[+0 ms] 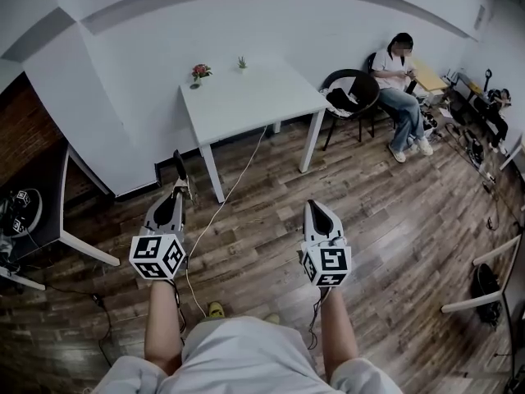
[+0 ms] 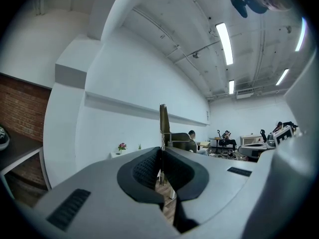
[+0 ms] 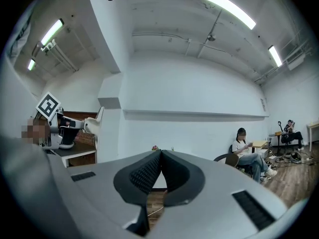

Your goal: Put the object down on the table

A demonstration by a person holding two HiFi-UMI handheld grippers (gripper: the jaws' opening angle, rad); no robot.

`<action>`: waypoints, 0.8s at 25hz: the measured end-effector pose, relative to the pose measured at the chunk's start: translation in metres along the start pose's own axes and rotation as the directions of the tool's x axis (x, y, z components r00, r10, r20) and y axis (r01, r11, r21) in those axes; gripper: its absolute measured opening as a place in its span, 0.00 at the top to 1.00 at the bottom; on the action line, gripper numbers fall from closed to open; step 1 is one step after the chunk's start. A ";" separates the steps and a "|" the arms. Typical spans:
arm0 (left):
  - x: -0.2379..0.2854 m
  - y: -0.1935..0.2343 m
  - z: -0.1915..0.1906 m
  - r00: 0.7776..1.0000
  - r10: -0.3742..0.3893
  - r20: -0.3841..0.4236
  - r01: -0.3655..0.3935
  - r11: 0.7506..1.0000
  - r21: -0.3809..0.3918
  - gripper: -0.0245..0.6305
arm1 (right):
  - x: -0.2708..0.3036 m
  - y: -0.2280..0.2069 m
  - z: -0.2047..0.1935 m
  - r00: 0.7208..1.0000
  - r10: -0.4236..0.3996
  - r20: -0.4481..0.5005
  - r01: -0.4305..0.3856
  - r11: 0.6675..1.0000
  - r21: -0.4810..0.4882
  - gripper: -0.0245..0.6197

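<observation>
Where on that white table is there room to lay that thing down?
Nearly all of the white table is bare: its middle, front edge and the side by the black chair. Only the far edge is taken, by the pink flowers and small green plant. The thin dark strip in the left tongs could go anywhere else.

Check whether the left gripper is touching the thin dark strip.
Touching. The left gripper view shows the left gripper with jaws shut on the thin dark strip, which sticks out past them.
</observation>
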State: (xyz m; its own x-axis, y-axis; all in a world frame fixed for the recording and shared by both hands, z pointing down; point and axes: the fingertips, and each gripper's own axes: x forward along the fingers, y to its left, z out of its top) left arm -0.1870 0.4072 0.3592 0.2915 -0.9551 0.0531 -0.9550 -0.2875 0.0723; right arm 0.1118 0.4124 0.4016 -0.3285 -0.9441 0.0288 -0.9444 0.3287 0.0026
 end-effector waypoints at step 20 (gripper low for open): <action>0.031 -0.053 -0.014 1.000 0.016 -0.015 -0.016 1.000 0.007 0.93 | 0.010 -0.044 -0.011 0.997 0.077 0.005 -0.077 0.997 0.029 0.95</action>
State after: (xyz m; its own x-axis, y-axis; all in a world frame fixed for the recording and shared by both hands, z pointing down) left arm -0.1271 0.3940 0.3706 0.2769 -0.9584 0.0690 -0.9599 -0.2727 0.0643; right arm 0.1498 0.3891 0.4131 -0.3998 -0.9163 0.0237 -0.9164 0.3991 -0.0288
